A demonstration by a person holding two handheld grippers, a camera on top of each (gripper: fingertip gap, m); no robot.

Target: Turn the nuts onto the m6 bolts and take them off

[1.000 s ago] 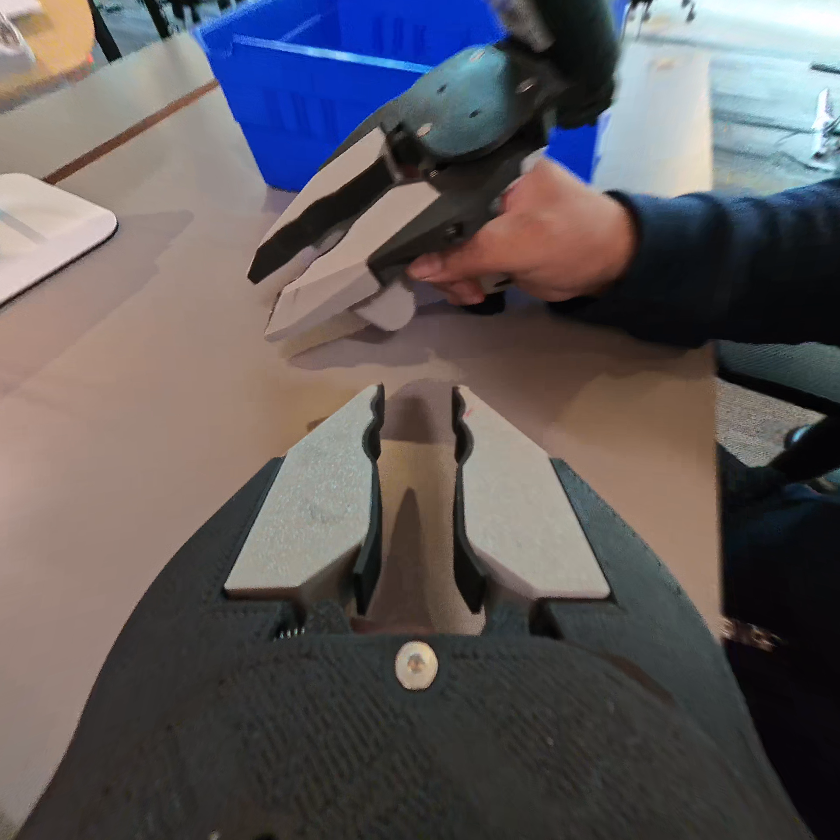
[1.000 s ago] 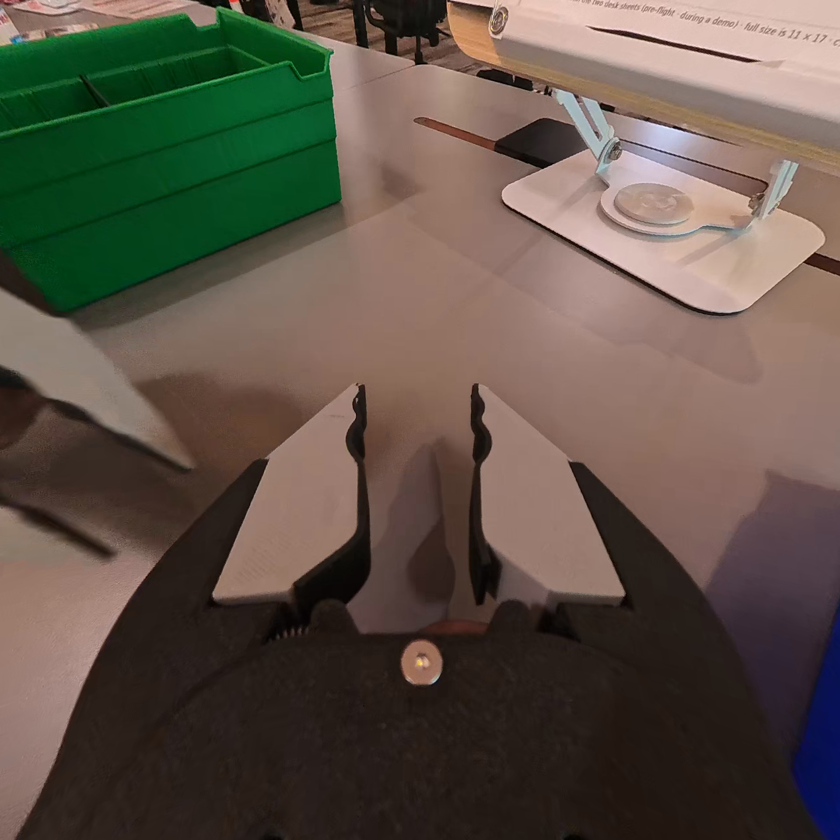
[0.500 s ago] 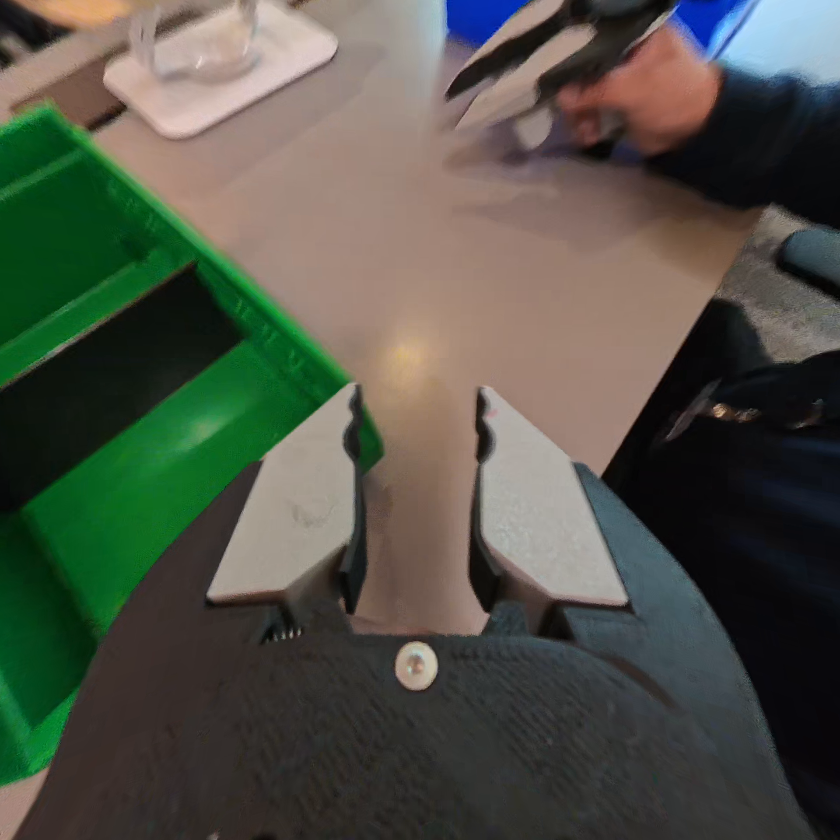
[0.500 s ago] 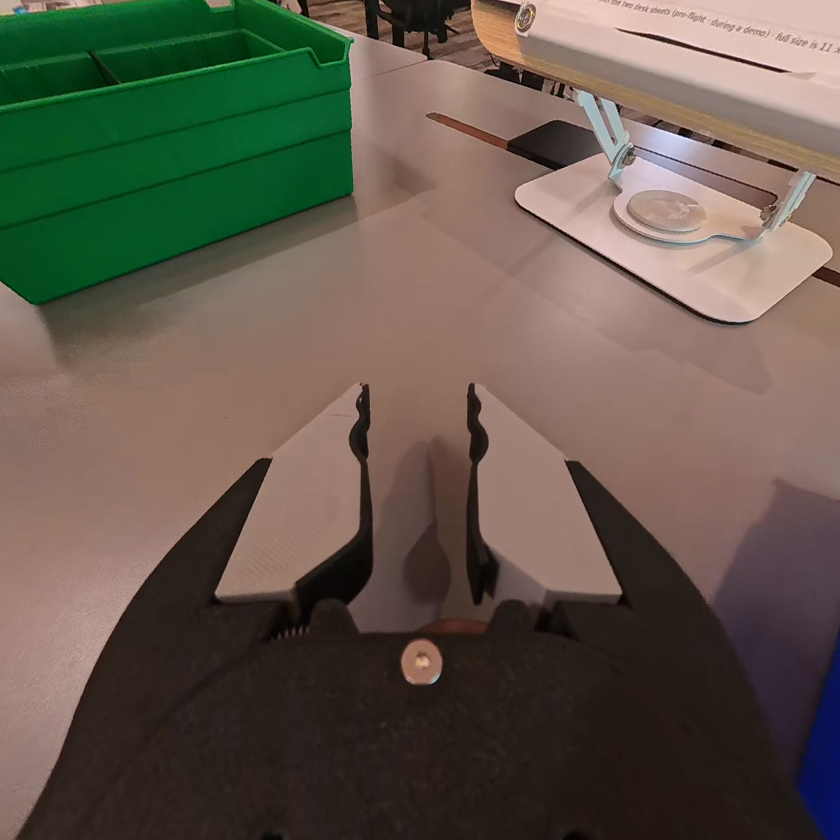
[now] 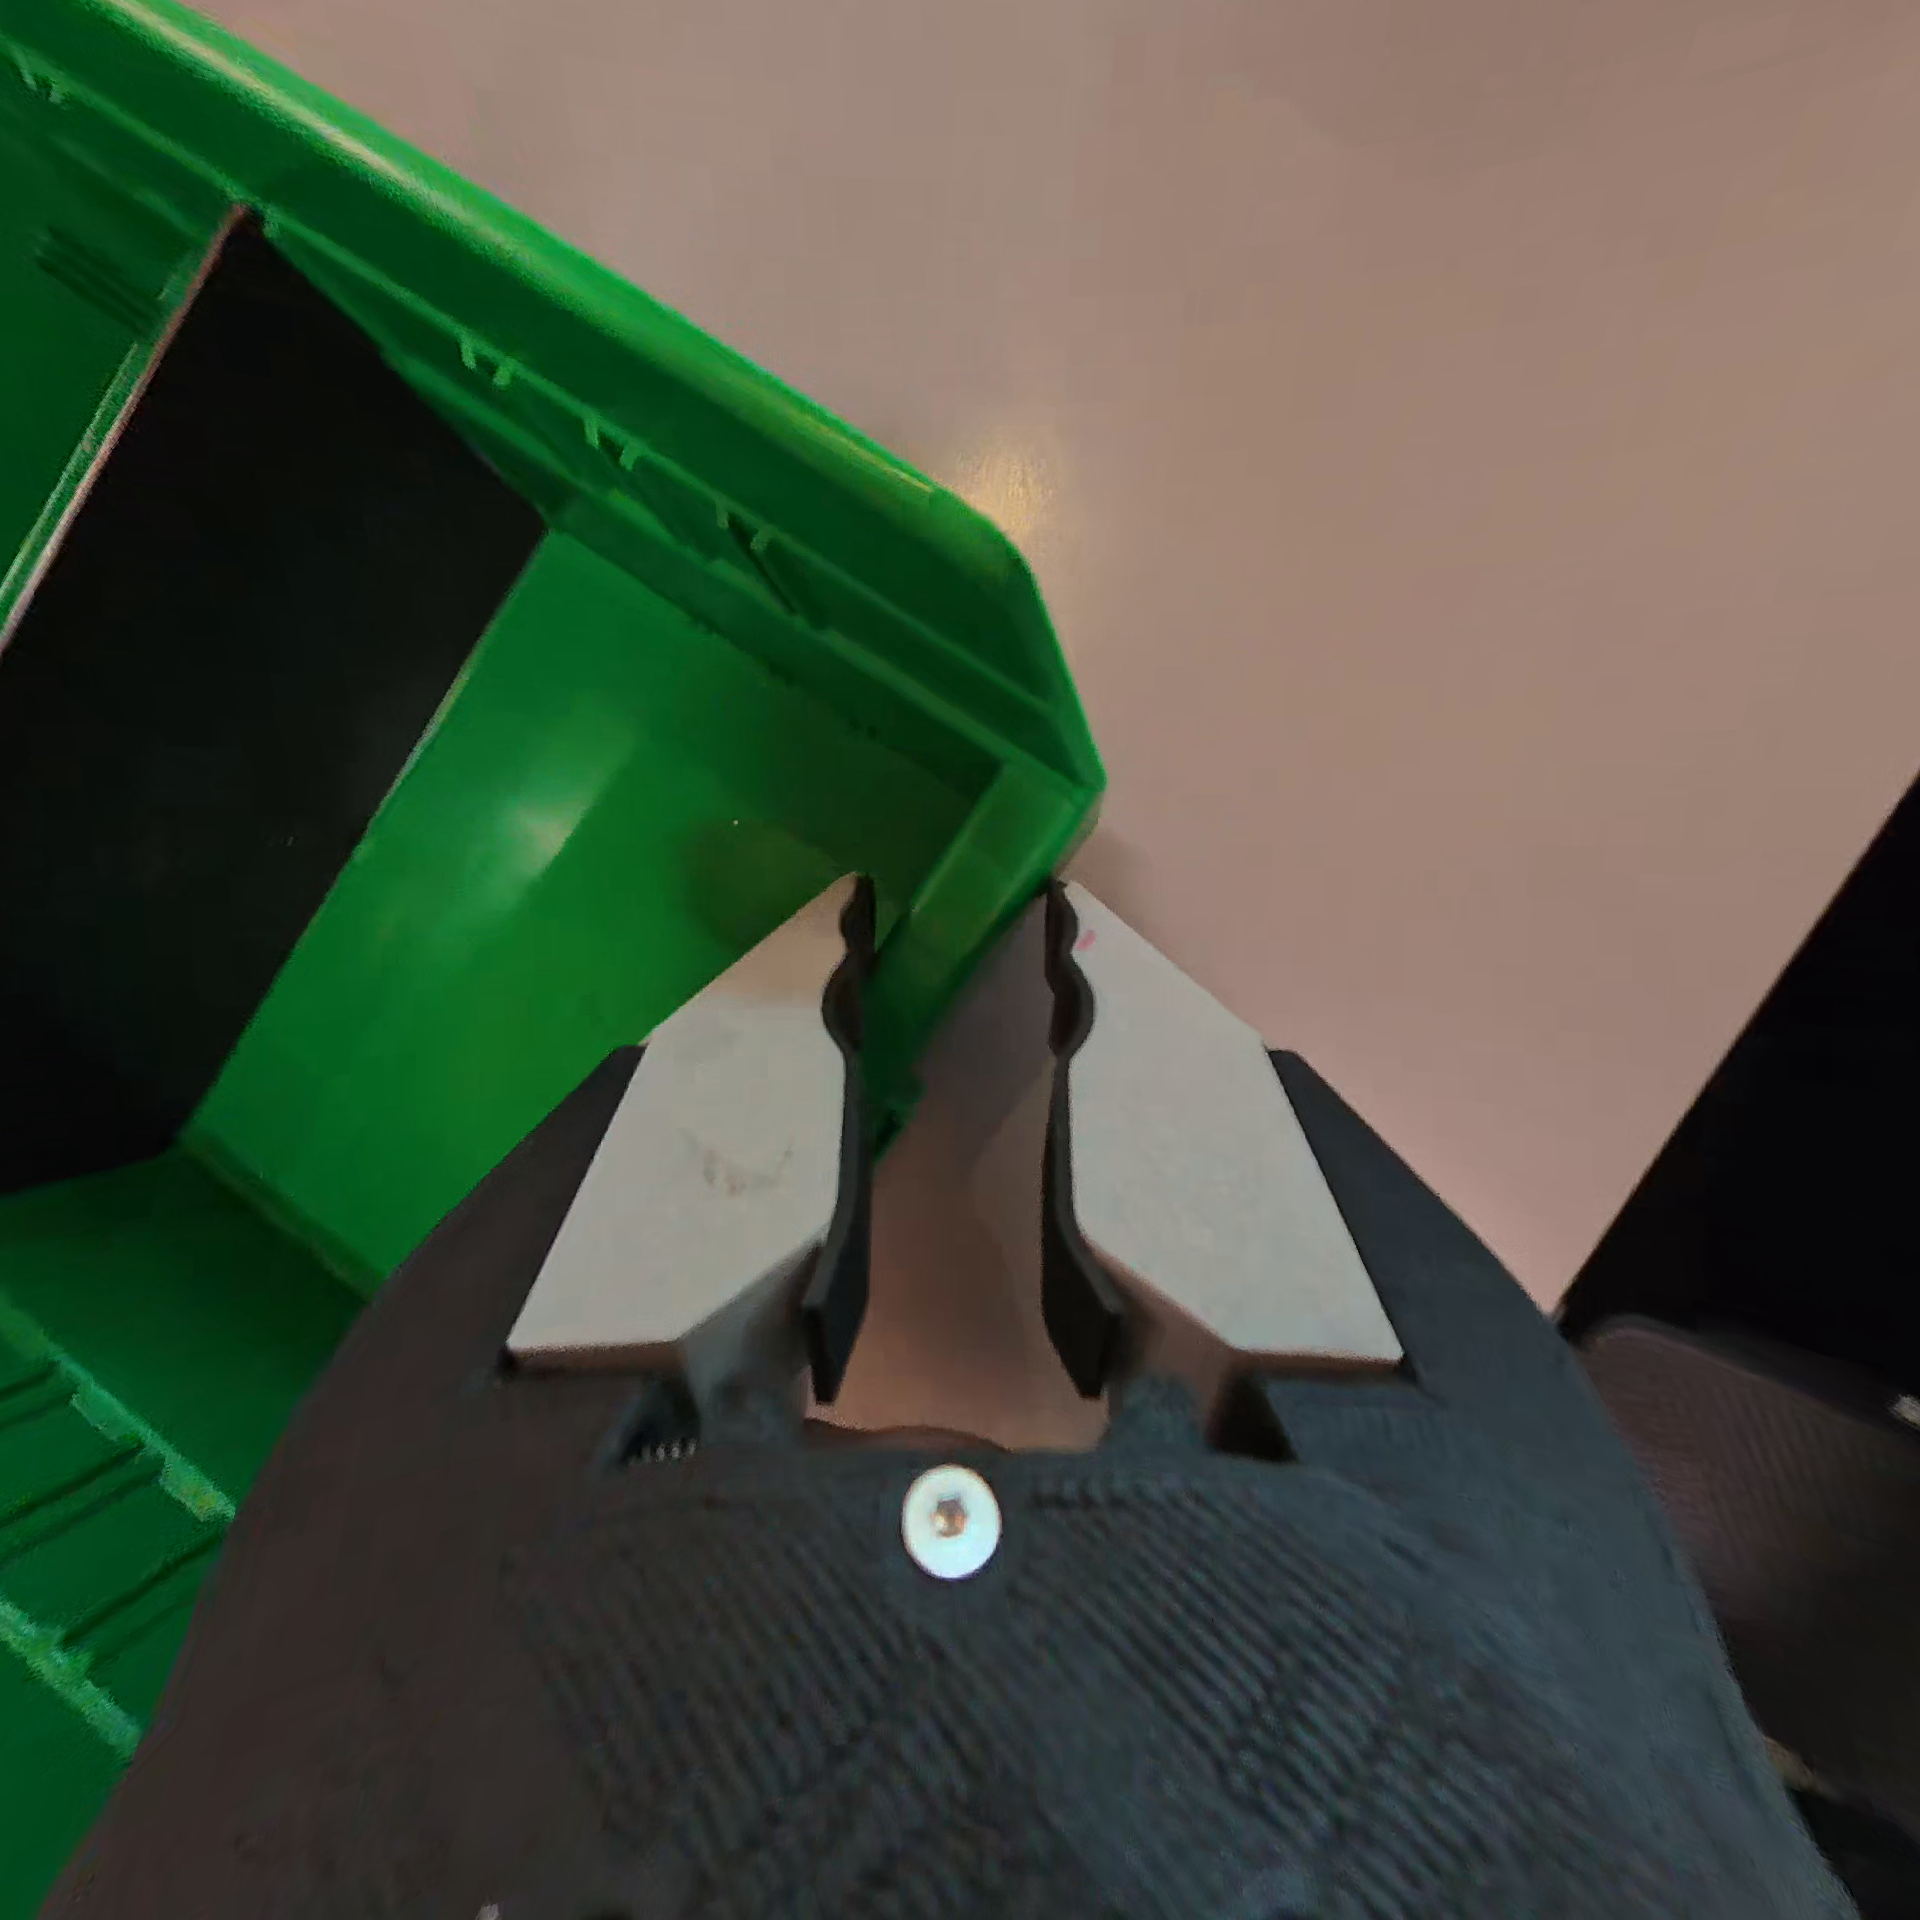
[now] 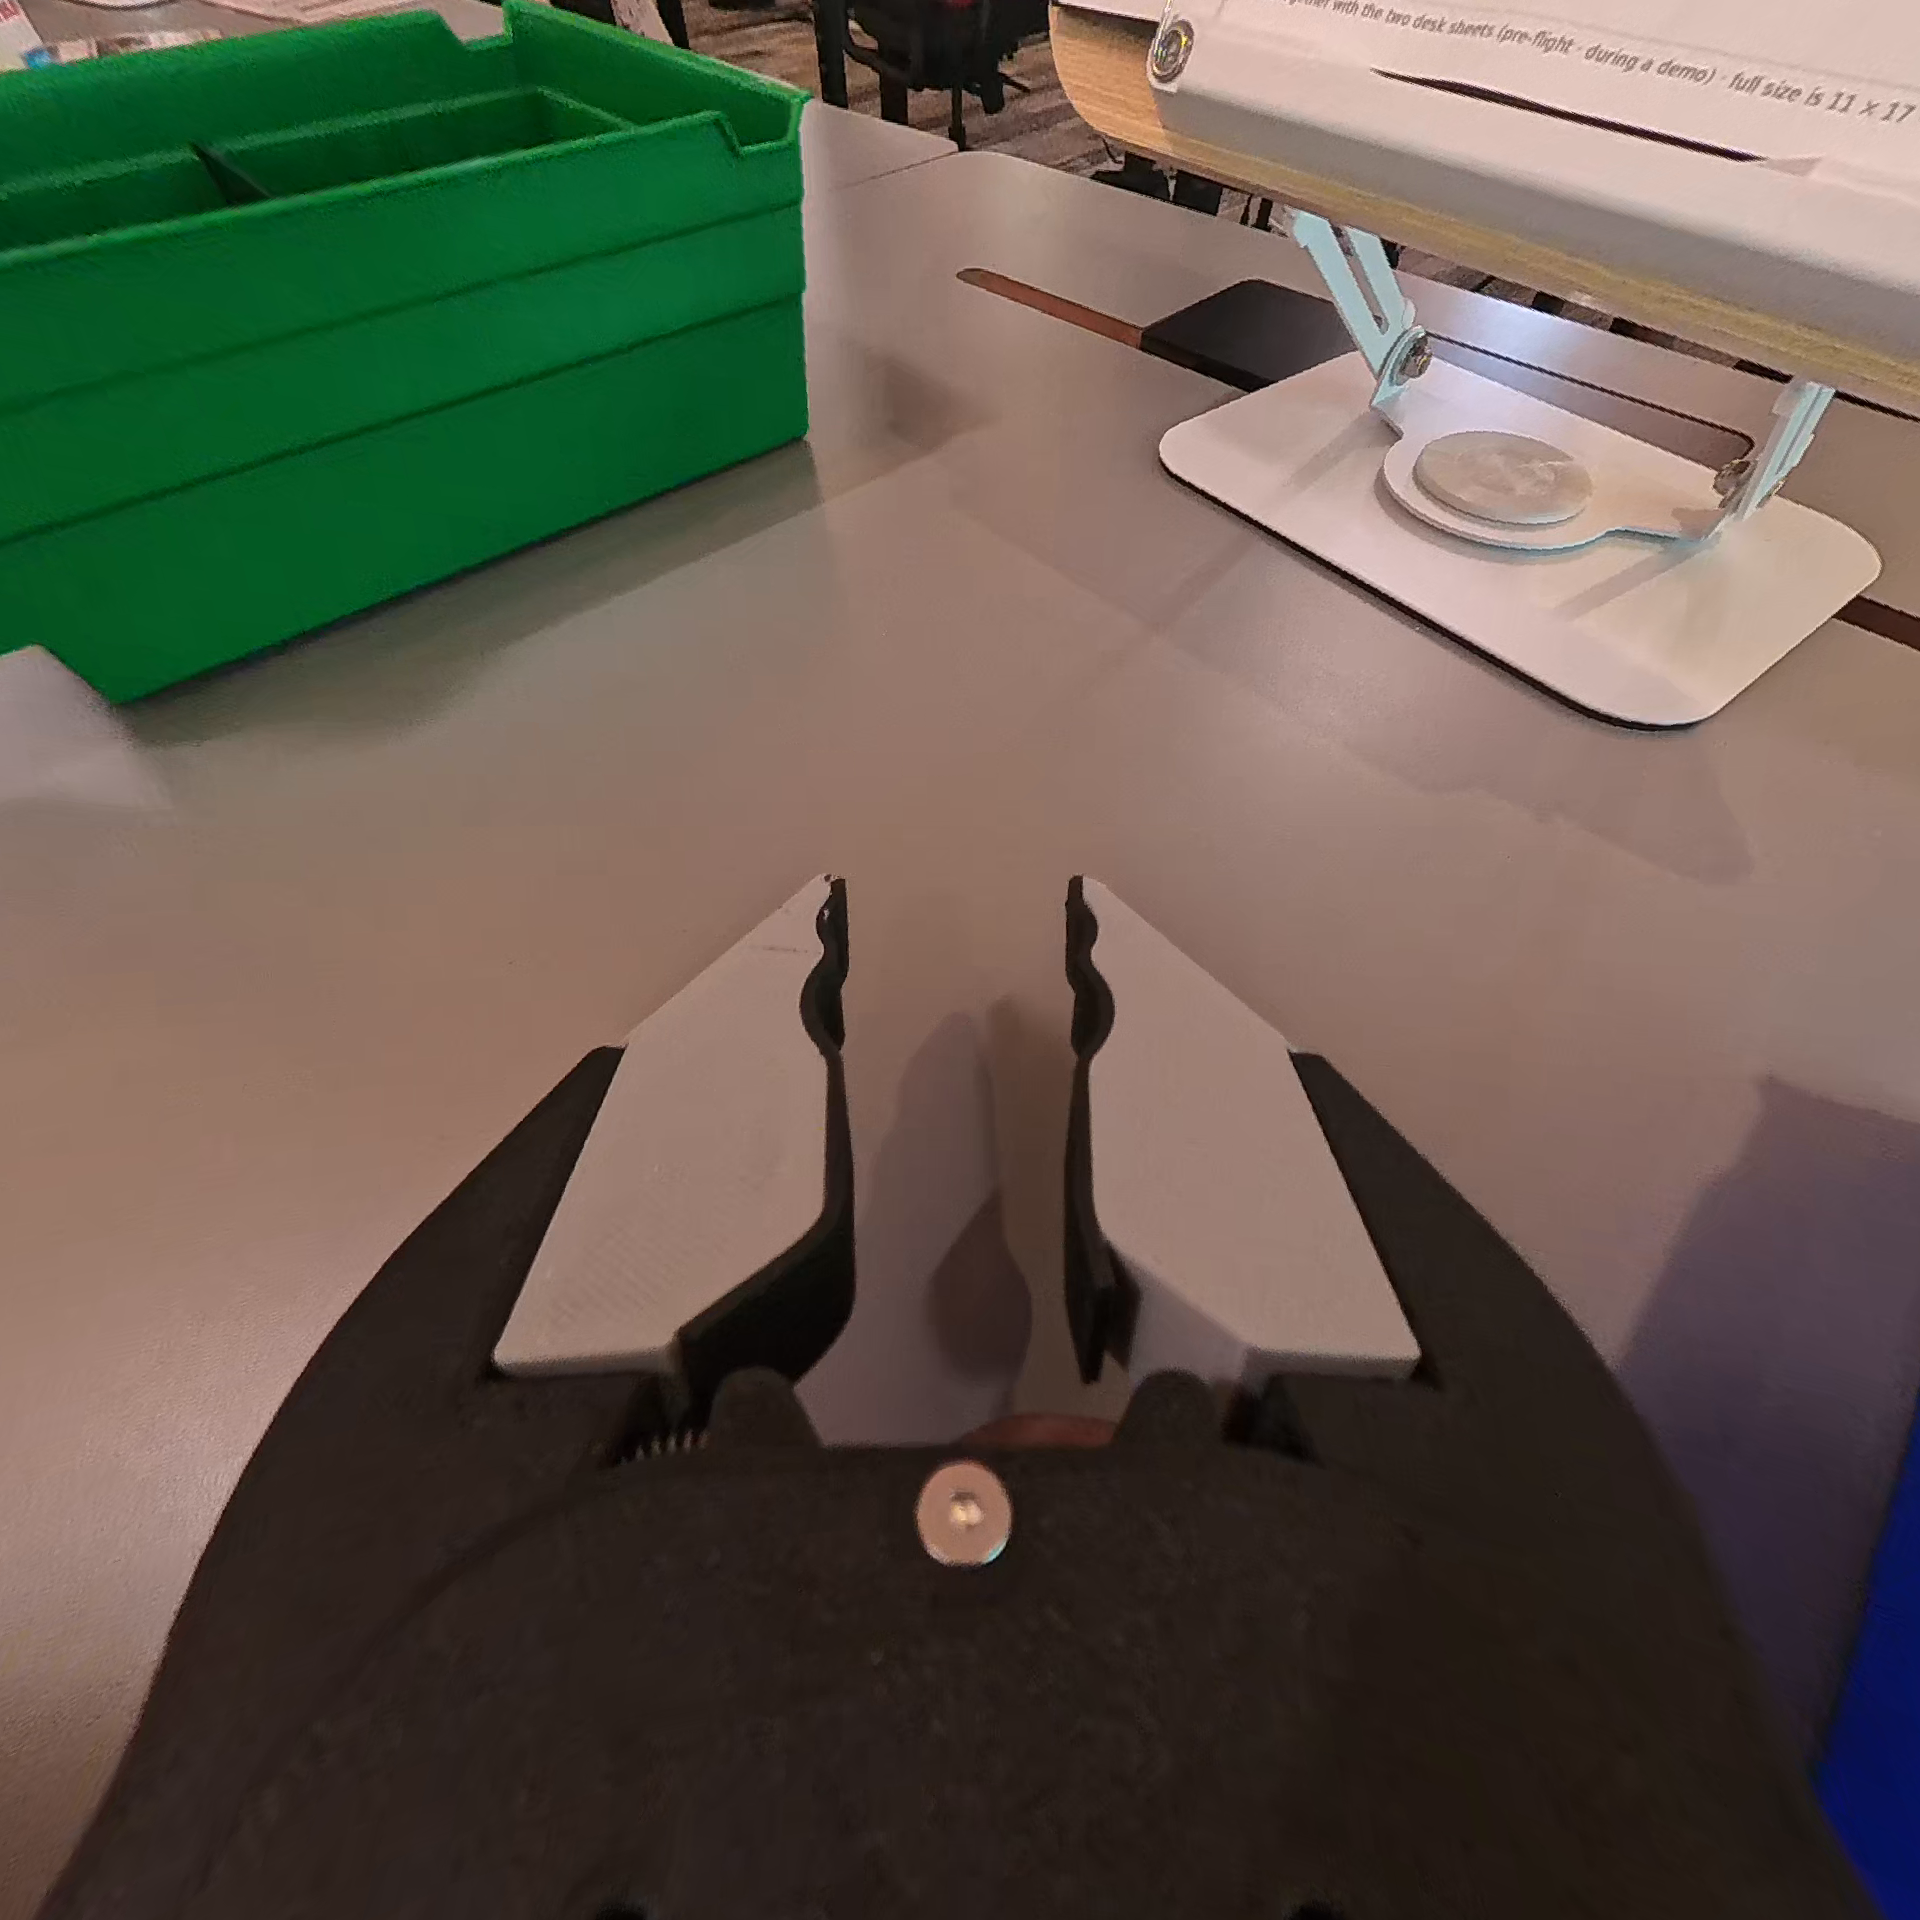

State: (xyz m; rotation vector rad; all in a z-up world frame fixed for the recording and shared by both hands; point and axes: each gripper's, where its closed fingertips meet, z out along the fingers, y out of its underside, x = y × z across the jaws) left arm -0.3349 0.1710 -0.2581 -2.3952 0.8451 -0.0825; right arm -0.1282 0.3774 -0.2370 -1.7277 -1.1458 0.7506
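No nuts or bolts show in either view. A green bin [image 5: 644, 582] with a dark divider [image 5: 239, 675] fills the left of the left wrist view. My left gripper [image 5: 956, 888] is open and empty, held over the bin's near right corner, one finger above the inside and one above the table. The same green bin [image 6: 416, 343] stands at the far left in the right wrist view. My right gripper [image 6: 956, 883] is open and empty, low over the grey table [image 6: 935, 727], well apart from the bin.
A white stand [image 6: 1538, 551] with a tilted board on it sits at the far right of the table. A blue bin's edge [image 6: 1881, 1621] shows at the lower right. The table's front edge [image 5: 1704, 1018] runs beside a dark chair. My hands' fingertips stand some 30 cm from each other.
My left gripper has swung left from facing the right gripper and blue bin to over the green bin's corner, and its jaws have opened wider. The right gripper has barely moved.
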